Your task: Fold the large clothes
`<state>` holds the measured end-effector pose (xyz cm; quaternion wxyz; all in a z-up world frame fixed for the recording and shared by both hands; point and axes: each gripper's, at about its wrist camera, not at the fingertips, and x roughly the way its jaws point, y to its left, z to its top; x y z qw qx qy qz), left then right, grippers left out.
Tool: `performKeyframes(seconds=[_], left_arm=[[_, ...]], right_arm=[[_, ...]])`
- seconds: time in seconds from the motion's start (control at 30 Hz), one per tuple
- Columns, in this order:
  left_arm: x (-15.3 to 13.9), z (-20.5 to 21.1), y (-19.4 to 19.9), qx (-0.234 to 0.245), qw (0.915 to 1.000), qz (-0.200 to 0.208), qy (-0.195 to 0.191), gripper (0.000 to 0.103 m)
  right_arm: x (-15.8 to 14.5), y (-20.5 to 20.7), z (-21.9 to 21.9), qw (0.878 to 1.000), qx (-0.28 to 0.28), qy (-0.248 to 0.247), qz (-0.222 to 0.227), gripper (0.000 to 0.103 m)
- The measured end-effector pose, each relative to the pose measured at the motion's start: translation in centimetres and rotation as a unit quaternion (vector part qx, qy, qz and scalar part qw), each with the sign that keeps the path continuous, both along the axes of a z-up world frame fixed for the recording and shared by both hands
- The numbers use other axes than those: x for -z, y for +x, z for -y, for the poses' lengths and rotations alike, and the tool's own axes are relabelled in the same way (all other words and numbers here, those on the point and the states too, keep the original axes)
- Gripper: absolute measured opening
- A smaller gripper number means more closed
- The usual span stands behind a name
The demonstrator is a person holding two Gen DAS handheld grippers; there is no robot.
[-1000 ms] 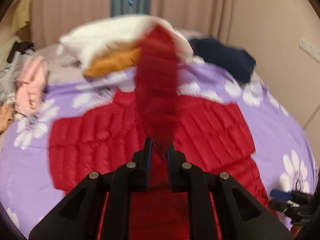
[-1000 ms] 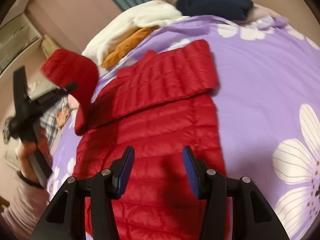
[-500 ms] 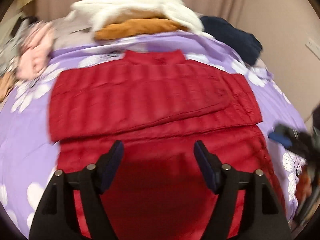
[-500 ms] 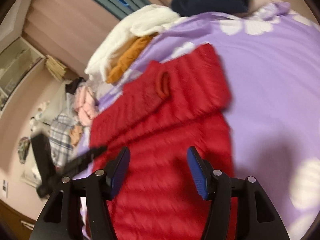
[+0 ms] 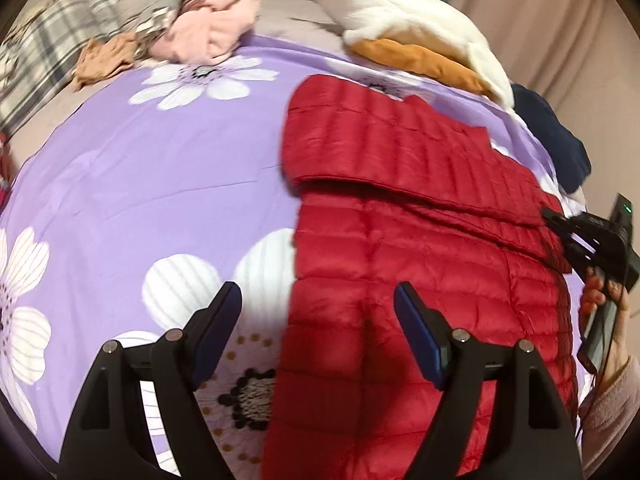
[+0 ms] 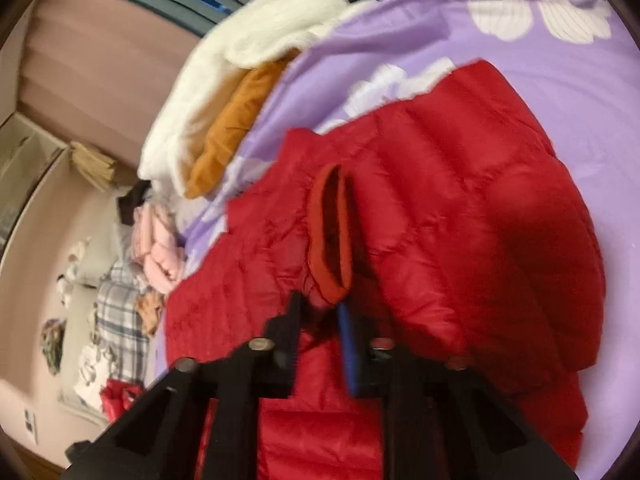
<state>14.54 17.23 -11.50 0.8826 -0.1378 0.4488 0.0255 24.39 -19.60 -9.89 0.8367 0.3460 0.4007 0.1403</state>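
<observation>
A purple flowered bedspread (image 5: 140, 168) covers the bed, and on it lies the red quilted jacket (image 5: 400, 240) with its sleeves folded across the chest. The left gripper (image 5: 318, 336) hangs over the jacket's lower left edge, its fingers spread with nothing between them, having just been opening. The right gripper (image 6: 320, 320) has just closed, its fingers pinching the jacket by the sleeve cuff (image 6: 330, 236).
</observation>
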Motion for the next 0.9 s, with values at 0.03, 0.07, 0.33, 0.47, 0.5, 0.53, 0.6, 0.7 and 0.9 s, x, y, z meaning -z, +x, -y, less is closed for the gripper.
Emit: performKeyframes(seconds=[0.03,0.07,0.33,0.47,0.5,0.53,0.6,0.7,0.9], left_arm=[[0.0,-0.2,0.0,-0.004,1.0,0.0,-0.004,0.079],[0.0,-0.3,0.0,-0.006,1.0,0.0,-0.008,0.079],[0.1,0.8,0.3,0.014,0.9999,-0.002,0.002,0.079],[0.0,1.8,1.2,0.03,0.9995,-0.001,0.008,0.079],[-0.1,1.9,1.5,0.033,0.9994,0.0,0.01,0.079],[-0.3,2.0,1.8,0.037,0.9992,0.002,0.012,0.079],[-1.0,2.2,2.9,0.043,0.9989,0.011,0.017,0.079],[-2.1,2.8,4.8,0.055,0.9975,0.038,0.023,0.077],[-2.0,4.2,10.2,0.06,0.9966,0.047,0.031,0.042]], right_arm=[[-0.9,-0.5,0.1,1.0,0.001,0.0,0.013,0.007],[-1.6,-0.9,0.1,1.0,0.002,0.002,0.024,0.007],[-3.3,-5.8,2.0,0.995,0.022,-0.094,0.02,0.007],[0.1,-4.8,3.8,0.992,0.028,-0.093,-0.08,0.017],[-0.2,-5.0,3.9,0.992,0.026,-0.095,-0.076,0.024],[-0.9,-5.4,3.9,0.992,0.026,-0.106,-0.063,0.029],[-2.7,-6.2,3.9,0.988,0.04,-0.147,-0.032,0.035],[-5.4,-6.9,3.3,0.979,0.048,-0.195,0.025,0.035],[-4.9,-4.1,-0.1,0.976,-0.027,-0.204,0.075,0.035]])
